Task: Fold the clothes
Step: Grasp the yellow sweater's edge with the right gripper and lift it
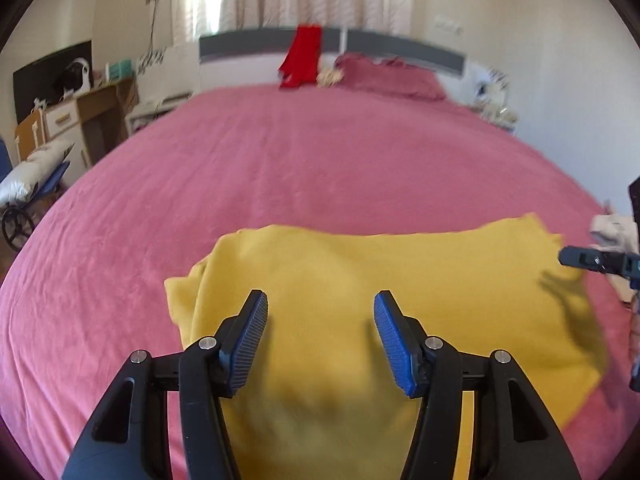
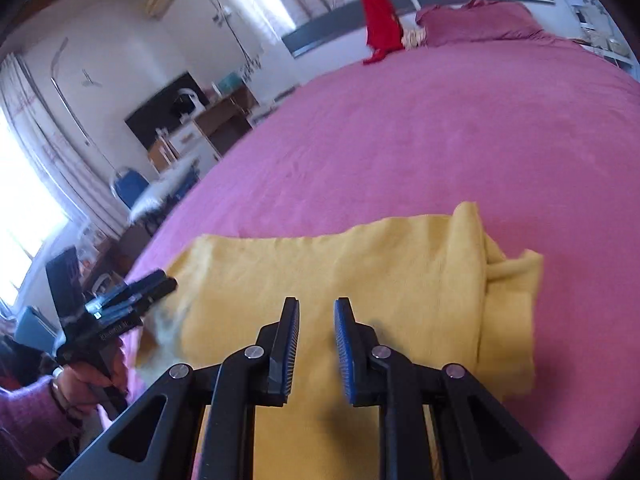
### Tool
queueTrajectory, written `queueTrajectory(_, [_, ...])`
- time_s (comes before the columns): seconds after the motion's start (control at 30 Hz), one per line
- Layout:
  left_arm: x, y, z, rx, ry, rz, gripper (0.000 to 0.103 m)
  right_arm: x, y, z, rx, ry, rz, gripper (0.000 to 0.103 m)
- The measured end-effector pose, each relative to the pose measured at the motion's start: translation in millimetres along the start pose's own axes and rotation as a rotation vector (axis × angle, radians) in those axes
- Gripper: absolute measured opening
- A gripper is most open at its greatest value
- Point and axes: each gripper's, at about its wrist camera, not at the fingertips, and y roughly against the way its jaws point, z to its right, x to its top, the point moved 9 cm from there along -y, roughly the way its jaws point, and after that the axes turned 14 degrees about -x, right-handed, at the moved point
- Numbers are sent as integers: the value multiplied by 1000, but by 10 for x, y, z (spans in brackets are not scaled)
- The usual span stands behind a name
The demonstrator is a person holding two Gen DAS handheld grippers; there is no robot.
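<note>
I see the yellow garment (image 1: pixel 360 300) lying partly folded on the pink bed (image 1: pixel 280 168). My left gripper (image 1: pixel 320 336) and right gripper (image 2: pixel 316 344) hang empty above it, jaws parted; more folds remain, I judge.

1. Left tongs (image 1: pixel 320 300): matte black frame with triangular cut-outs in the outer arms.
2. Each finger carries a blue ribbed pad (image 1: pixel 390 340), framed in black.
3. Round silver screws (image 1: pixel 207 343) sit at the linkage pivots, two a side.
4. Right tongs (image 2: pixel 316 308): same black build, same silver screw heads, pads blue at the edges.
5. The hand (image 2: pixel 82 384) wears a fuzzy pink knitted sleeve (image 2: pixel 28 412) and a dark band at the wrist.
</note>
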Motion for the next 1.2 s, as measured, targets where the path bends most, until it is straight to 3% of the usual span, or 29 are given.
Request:
queueTrajectory(0.07, [-12, -152, -275, 37, 65, -26, 57, -41, -197, 154, -59, 3, -35, 16])
queueTrajectory(0.13, [-66, -195, -426, 19, 97, -26, 57, -45, -270, 420, -90, -40, -35, 0])
queueTrajectory(0.27, [-68, -285, -469, 1, 16, -28, 58, -29, -162, 830, -117, -143, 24, 0])
queueTrajectory(0.43, [22, -203, -550, -56, 63, -34, 58, 2, -97, 986, -87, -235, 14, 0])
queueTrajectory(0.47, [63, -161, -554, -63, 67, -36, 58, 24, -54, 983, -69, -257, 10, 4])
queueTrajectory(0.53, [164, 7, -656, -64, 88, -16, 58, 90, 171, 1017, -5, -344, 37, 25])
queueTrajectory(0.6, [186, 162, -830, -128, 194, 3, 65, 158, 375, 1079, 45, -376, 44, 27])
queueTrajectory(0.63, [146, 241, -943, -164, 278, 6, 76, 116, 419, 1091, 53, -360, 9, 27])
queueTrajectory(0.67, [109, 320, -1055, -200, 362, 9, 81, 71, 460, 1103, 59, -346, -27, 29])
queueTrajectory(0.7, [75, 401, -1167, -236, 446, 13, 81, -1, 450, 1110, 60, -341, -73, 30])
queueTrajectory(0.8, [-109, 514, -1386, -231, 552, -3, 81, -262, 386, 1224, 68, -386, -206, 32])
queueTrajectory(0.9, [-316, 502, -1464, -221, 595, -40, 84, -425, 229, 1316, 96, -479, -275, 33])
queueTrajectory(0.97, [-398, 452, -1408, -250, 619, -80, 91, -509, 138, 1371, 124, -552, -317, 35])
queueTrajectory(1.03, [-441, 382, -1335, -286, 628, -111, 103, -508, 140, 1401, 177, -609, -306, 46])
queueTrajectory(1.1, [-408, 339, -1261, -324, 631, -105, 103, -482, 132, 1386, 215, -630, -306, 63])
queueTrajectory(1.2, [-349, 240, -1155, -366, 633, -110, 103, -414, 90, 1291, 234, -595, -323, 73])
